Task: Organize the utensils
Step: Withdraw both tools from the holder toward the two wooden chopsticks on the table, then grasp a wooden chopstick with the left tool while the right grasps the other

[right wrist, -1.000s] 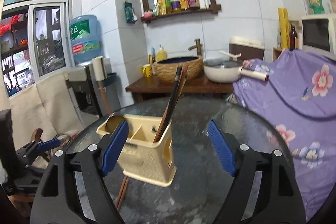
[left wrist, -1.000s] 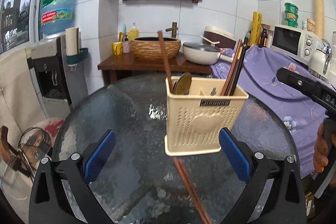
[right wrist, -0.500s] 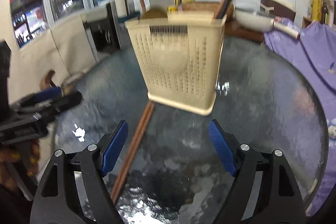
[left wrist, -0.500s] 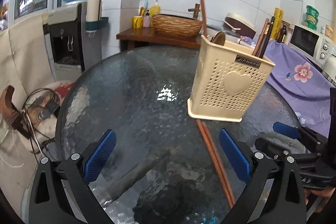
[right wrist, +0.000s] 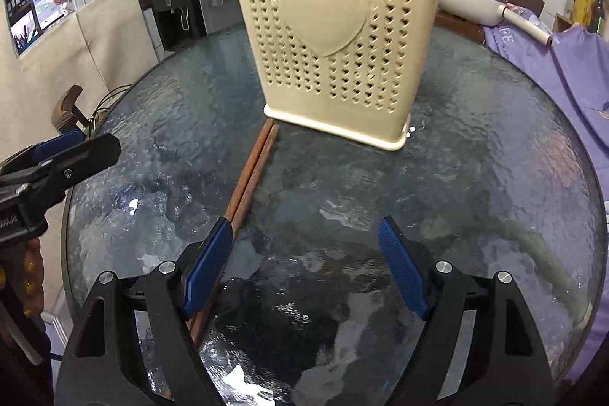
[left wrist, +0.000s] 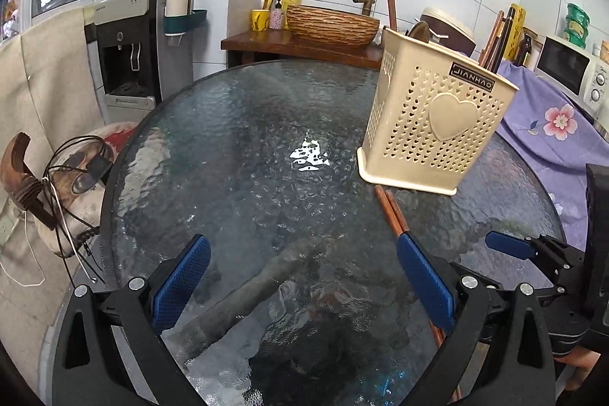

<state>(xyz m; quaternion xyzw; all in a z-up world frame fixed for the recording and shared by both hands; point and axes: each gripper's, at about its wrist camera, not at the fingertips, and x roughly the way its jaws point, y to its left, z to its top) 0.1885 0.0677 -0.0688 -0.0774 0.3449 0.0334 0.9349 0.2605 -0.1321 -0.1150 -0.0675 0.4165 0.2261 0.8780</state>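
1. My right gripper (right wrist: 304,269) has its jaws spread wide with nothing between them; the left gripper (left wrist: 300,276) is spread and empty too.
2. A pair of brown chopsticks (right wrist: 249,177) lies flat on the glass table (right wrist: 495,177), running under my right gripper's left pad up to the foot of the cream utensil holder (right wrist: 335,44).
3. The holder already stands upright with several utensils in it. I judge this loose pair is what's left to pick up and drop in.
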